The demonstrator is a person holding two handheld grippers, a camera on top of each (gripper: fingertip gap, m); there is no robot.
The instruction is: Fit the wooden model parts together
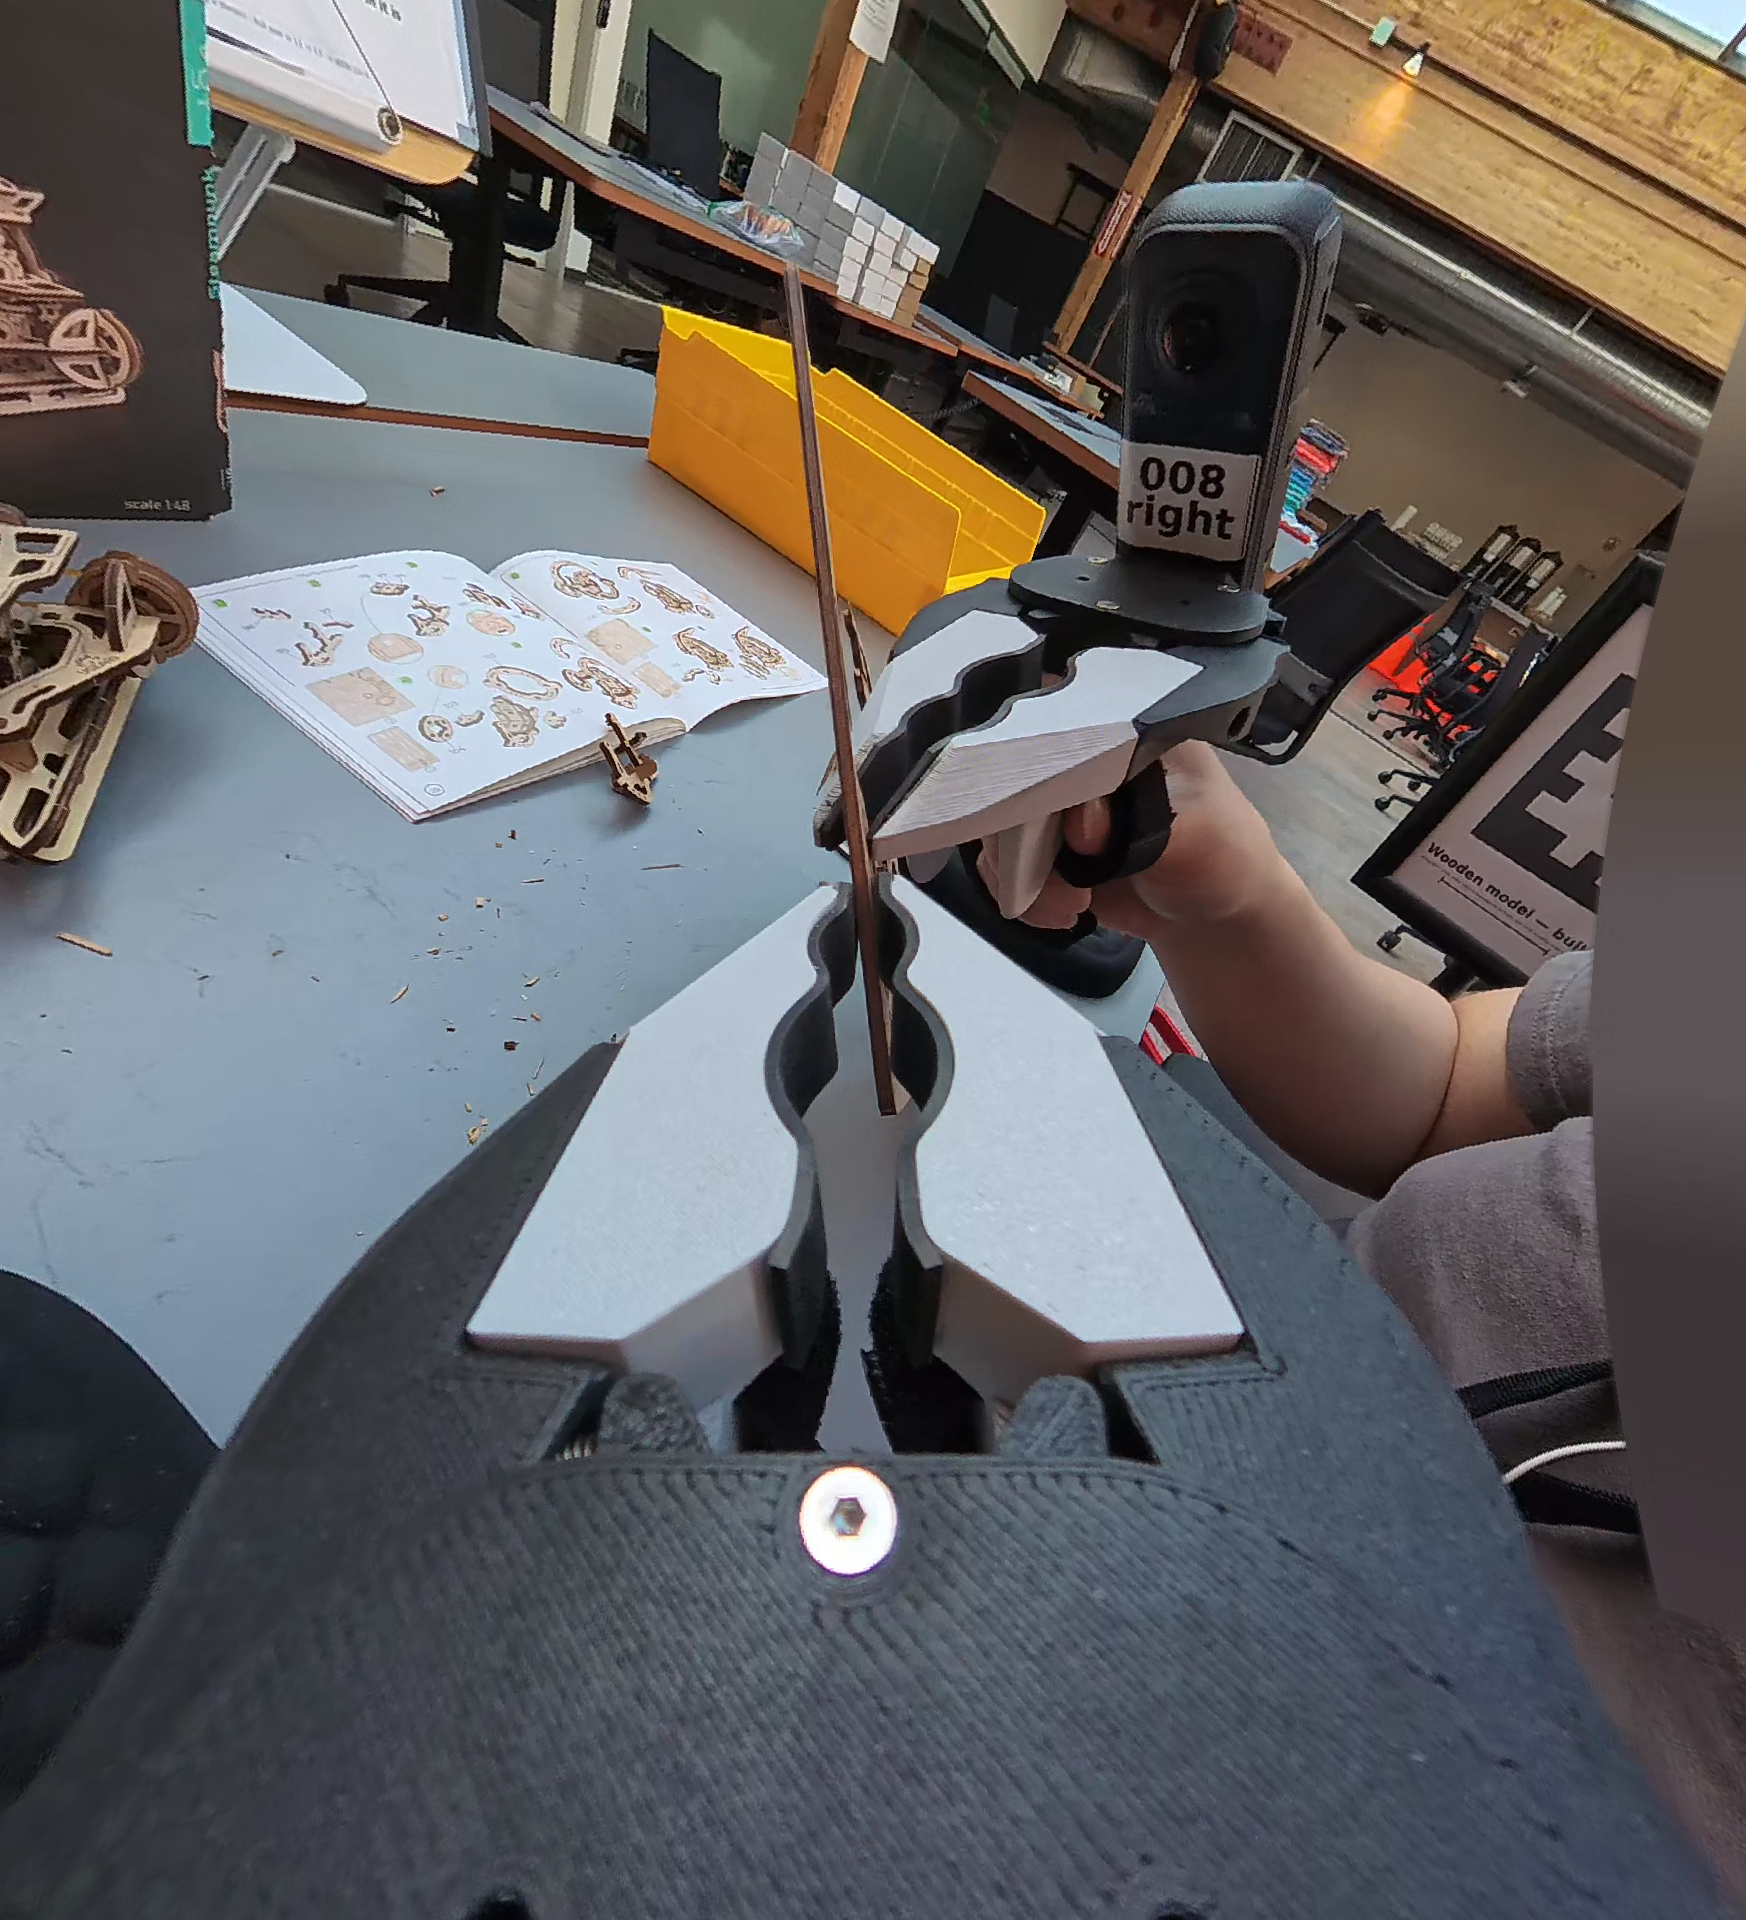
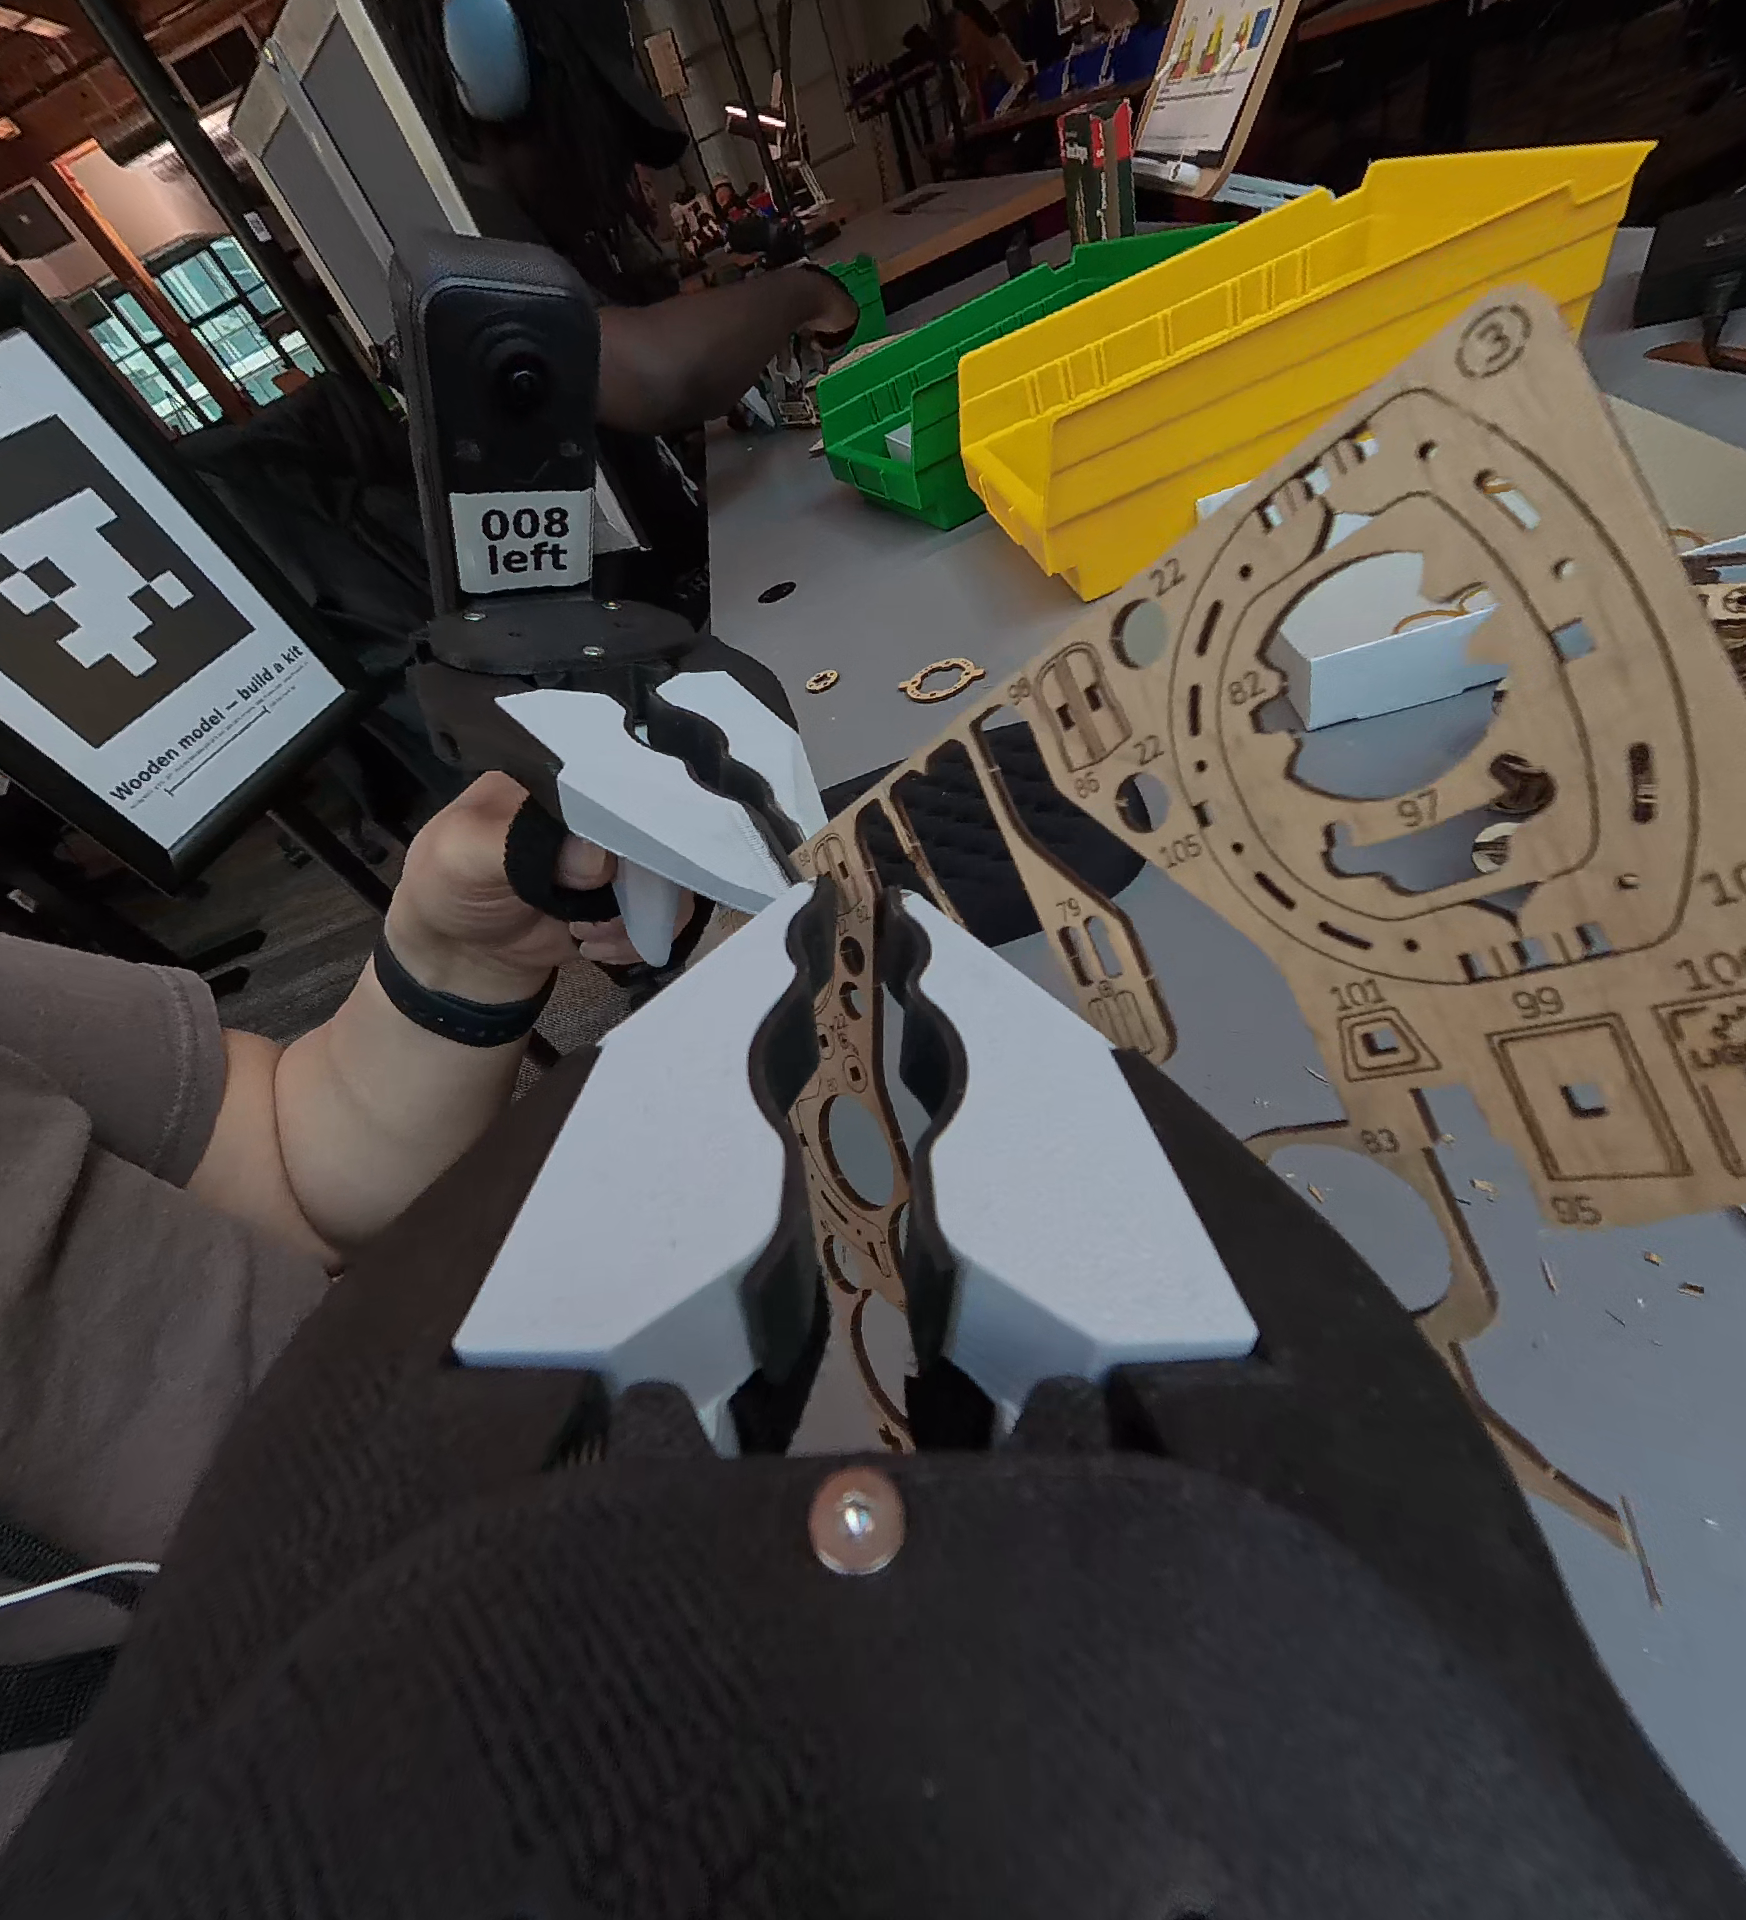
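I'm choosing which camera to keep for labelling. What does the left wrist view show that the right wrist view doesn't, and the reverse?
Only the left wrist view: the open instruction booklet, the part-built wooden model, and the wooden sheet edge-on.

Only the right wrist view: the sheet's face with its cut-outs, and a green bin.

Both: the left hand-held gripper and right hand-held gripper shut on that sheet, the yellow bin, the grey table.

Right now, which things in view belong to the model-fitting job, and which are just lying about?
In the job:
- wooden parts sheet, clamped by both the left gripper and the right gripper
- open instruction booklet
- part-built wooden model
- small loose wooden piece

Lying about:
- yellow bin
- green bin
- wood splinters on the grey table
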